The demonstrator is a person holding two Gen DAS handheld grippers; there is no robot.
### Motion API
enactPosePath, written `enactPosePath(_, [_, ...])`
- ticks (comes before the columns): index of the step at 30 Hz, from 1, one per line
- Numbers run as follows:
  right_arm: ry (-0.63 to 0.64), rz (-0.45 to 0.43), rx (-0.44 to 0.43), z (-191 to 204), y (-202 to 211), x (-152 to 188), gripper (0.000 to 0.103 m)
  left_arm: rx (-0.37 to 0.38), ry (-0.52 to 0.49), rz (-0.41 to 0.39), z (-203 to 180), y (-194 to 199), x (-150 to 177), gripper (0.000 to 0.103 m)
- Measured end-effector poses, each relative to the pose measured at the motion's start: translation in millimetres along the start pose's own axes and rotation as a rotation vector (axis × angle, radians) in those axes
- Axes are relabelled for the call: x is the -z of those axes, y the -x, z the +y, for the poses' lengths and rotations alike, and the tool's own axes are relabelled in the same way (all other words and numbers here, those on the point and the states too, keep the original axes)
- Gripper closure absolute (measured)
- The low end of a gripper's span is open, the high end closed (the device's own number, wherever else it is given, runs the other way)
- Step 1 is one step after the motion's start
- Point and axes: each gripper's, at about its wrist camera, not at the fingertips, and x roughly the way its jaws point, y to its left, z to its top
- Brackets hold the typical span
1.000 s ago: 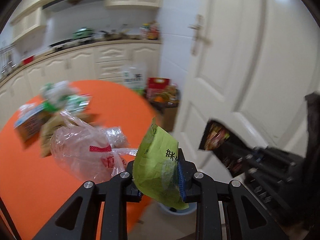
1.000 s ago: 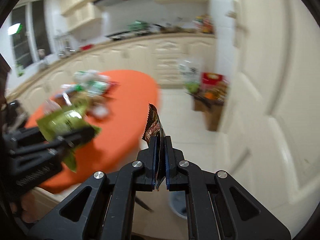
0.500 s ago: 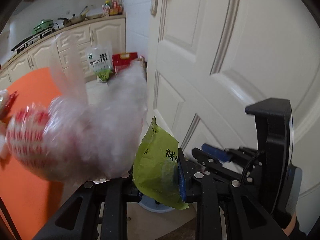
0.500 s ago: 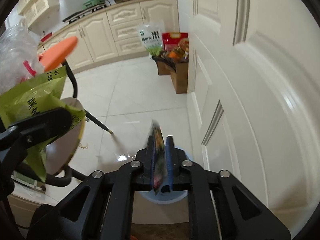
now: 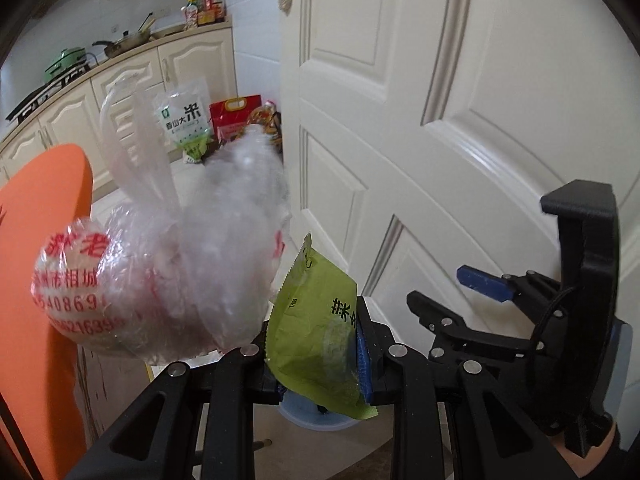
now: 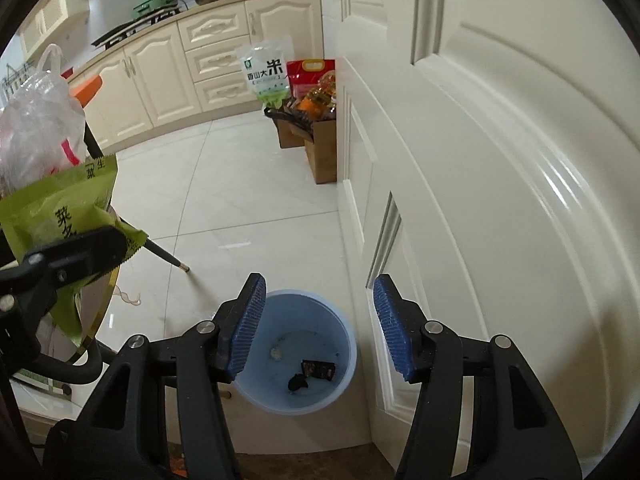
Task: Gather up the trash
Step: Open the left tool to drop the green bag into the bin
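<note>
Right gripper [image 6: 318,326] fingers spread, empty, directly over bin [image 6: 294,350] at lower centre. Left gripper [image 5: 316,356] clamps green wrapper [image 5: 316,332]; bin lies below it.

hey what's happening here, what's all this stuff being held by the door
Someone is collecting trash with a handheld tool in each hand. The right tool hangs open over a blue bin beside the white door; a dark wrapper lies inside the bin. The left tool is shut on a green snack packet, with a crumpled clear plastic bag bunched against it, not yet dropped in.
</note>
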Motion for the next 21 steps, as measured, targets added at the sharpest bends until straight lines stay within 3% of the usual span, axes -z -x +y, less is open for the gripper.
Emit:
enactPosePath(6, [-0.005,-0.002,0.002,-3.8,1.2,2.6,0.047,0.047,-0.016,-0.024,-4.1,7.4,-2.2,0.08])
enactPosePath(9, [-0.006,0.004,0.003,-6.5,-0.7,6.1,0.047,0.027,-0.023,-0.026,-8.3,5.1,-4.0,0.08])
enactPosePath(13, [-0.011,0.016,0.002,-10.3,-1.3,9.4,0.047,0.085,-0.015,0.013,-6.7,-0.9,-0.9,0.08])
enactPosePath(19, [0.016,0.009,0.051,-10.4,0.4,9.6,0.047,0.063,0.005,0.048,4.6,-19.9,-2.2,0.08])
enactPosePath(21, [0.002,0.013,0.029,-11.3,0.1,10.1,0.047,0.063,0.001,0.064,6.6,-32.9,-8.1,0.08])
